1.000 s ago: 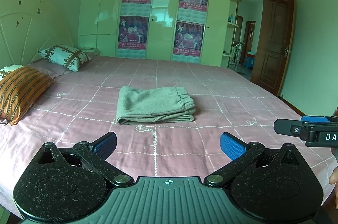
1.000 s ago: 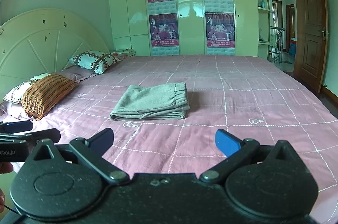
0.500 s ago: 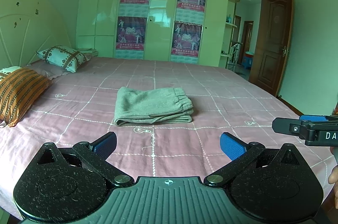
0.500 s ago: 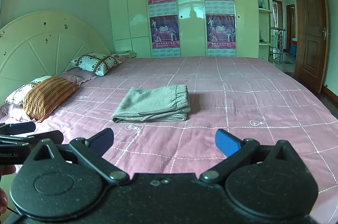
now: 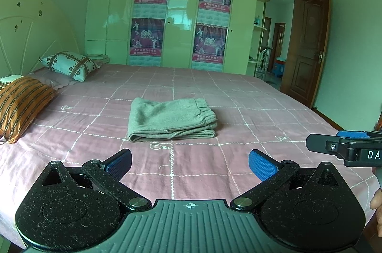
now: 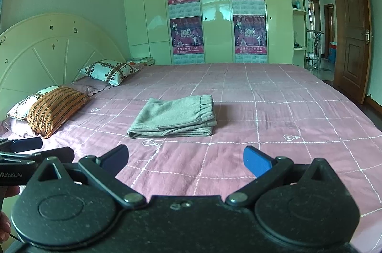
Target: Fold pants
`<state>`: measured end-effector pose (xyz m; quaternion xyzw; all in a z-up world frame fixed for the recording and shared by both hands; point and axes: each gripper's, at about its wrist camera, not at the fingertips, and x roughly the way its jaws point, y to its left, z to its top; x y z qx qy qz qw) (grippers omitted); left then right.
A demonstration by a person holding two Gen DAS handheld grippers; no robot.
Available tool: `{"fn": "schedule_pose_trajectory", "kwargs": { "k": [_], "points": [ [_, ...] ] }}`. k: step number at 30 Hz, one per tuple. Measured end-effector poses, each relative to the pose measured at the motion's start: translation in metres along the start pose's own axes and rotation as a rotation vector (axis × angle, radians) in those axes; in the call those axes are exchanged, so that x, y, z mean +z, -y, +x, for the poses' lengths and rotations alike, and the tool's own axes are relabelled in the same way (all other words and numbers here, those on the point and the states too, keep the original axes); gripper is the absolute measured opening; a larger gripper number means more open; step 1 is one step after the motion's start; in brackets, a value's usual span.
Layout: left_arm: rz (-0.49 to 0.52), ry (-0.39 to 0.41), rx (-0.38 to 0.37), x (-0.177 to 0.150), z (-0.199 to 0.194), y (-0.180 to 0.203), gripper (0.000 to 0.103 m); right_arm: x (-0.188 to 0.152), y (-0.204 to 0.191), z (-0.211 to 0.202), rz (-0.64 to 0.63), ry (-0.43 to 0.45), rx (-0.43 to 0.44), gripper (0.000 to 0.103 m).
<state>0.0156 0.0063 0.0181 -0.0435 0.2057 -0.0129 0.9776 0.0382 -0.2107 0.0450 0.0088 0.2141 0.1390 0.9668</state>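
Observation:
Grey pants [image 5: 172, 118] lie folded into a compact rectangle in the middle of the pink checked bed [image 5: 238, 109], waistband to the right; they also show in the right wrist view [image 6: 175, 115]. My left gripper [image 5: 189, 163] is open and empty, held above the bed's near edge, well short of the pants. My right gripper [image 6: 185, 160] is open and empty, also back from the pants. The right gripper's side shows at the right of the left wrist view [image 5: 343, 148]; the left gripper's side shows at the left of the right wrist view [image 6: 31, 152].
Pillows [image 5: 21, 102] [image 5: 70, 64] lie at the headboard [image 6: 47, 55] on the left. A wardrobe with posters [image 5: 181, 21] stands behind the bed. An open wooden door [image 5: 308, 47] is at the right.
Both grippers have drawn back and risen slightly from the bed; the pants lie unmoved. Both grippers stay open.

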Motion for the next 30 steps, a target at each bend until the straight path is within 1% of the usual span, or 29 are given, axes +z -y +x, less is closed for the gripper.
{"fn": "schedule_pose_trajectory", "kwargs": {
  "k": [10, 18, 30],
  "points": [
    [-0.013, 0.004, -0.002, -0.001, 0.0007, -0.0019, 0.103, -0.0033, -0.0001, 0.0006, 0.009, -0.006, 0.008, 0.097],
    [-0.001, 0.016, 0.018, -0.0028, 0.0006, -0.0009, 0.103, -0.0064, 0.0014, 0.0011, 0.009, -0.013, 0.006, 0.097],
    [0.005, 0.039, 0.005, -0.0021, -0.0057, -0.0004, 0.103, -0.0069, 0.0051, 0.0013, 0.005, -0.01, 0.008, 0.097]
  ]
}}
